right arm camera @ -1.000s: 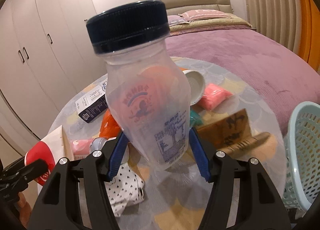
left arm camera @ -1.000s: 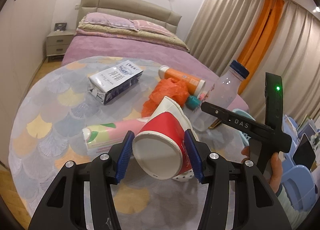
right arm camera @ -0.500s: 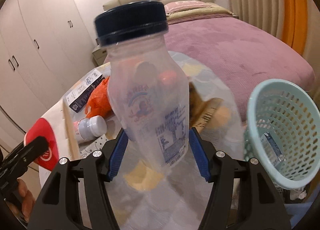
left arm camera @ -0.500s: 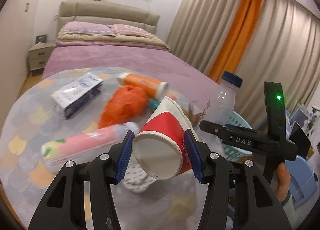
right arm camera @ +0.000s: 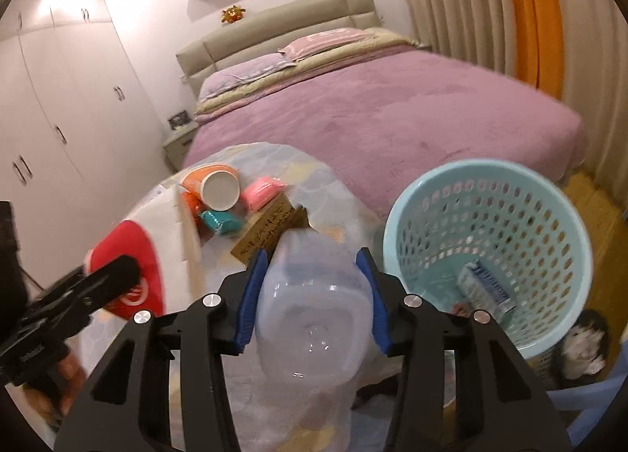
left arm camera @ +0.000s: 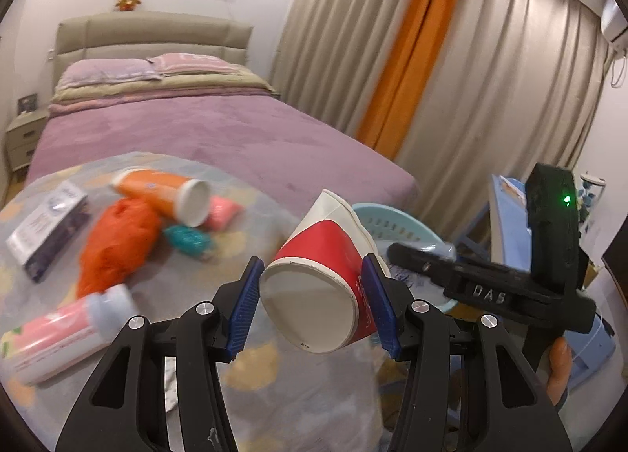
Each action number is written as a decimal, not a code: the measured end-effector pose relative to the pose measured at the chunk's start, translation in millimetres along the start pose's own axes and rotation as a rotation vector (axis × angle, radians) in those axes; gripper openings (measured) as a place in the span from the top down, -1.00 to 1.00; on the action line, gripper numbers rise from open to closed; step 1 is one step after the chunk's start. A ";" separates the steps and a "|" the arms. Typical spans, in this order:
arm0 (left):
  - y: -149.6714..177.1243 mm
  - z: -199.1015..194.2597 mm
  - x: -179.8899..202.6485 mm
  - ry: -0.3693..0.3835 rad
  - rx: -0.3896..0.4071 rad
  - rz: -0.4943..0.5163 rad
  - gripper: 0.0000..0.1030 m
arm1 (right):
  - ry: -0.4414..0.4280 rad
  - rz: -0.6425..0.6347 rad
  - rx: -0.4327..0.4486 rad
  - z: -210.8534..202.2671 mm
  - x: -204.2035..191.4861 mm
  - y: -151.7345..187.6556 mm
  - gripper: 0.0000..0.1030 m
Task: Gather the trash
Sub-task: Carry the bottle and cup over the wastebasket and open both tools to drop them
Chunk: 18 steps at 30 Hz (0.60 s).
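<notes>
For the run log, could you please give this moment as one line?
left gripper: shut on paper cup | right gripper: closing on plastic bottle | basket: beside table, holds carton

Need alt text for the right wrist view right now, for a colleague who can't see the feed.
The right hand-held gripper, jaws closing, grips a clear plastic bottle tipped base-first toward the camera. A light blue mesh basket holding a small carton sits at right. Behind lie a cluttered round table and purple bed.

Light blue basket [right arm camera: 486, 255] stands open-topped beside the round table [right arm camera: 314, 185]; a carton [right arm camera: 486, 289] lies inside; table clutter sits well left
</notes>
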<state>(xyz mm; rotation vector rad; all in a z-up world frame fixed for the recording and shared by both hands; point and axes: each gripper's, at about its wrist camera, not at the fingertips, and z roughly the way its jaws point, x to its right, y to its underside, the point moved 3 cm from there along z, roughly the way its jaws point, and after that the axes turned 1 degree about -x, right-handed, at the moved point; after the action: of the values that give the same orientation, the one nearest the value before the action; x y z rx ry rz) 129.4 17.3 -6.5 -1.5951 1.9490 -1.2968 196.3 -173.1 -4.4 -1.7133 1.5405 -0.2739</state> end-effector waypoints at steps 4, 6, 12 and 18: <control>3.8 15.6 -0.6 -0.049 -0.026 -0.010 0.09 | -0.034 0.051 -0.131 56.2 18.5 19.3 0.13; 7.1 13.1 -6.2 -0.041 -0.029 -0.038 0.09 | -0.045 0.042 -0.095 56.3 15.3 20.4 0.14; 1.5 -7.7 -27.3 -0.076 0.019 -0.071 0.09 | -0.087 0.025 -0.121 54.9 1.0 20.9 0.14; 3.1 -15.3 -36.4 -0.096 0.024 -0.081 0.09 | -0.030 0.012 -0.120 64.6 -10.0 18.7 0.13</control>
<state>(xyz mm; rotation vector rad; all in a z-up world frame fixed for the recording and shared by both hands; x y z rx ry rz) 128.8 56.7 -11.3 -1.7079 1.8234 -1.2443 221.1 -136.5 -56.1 -1.7916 1.5723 -0.1515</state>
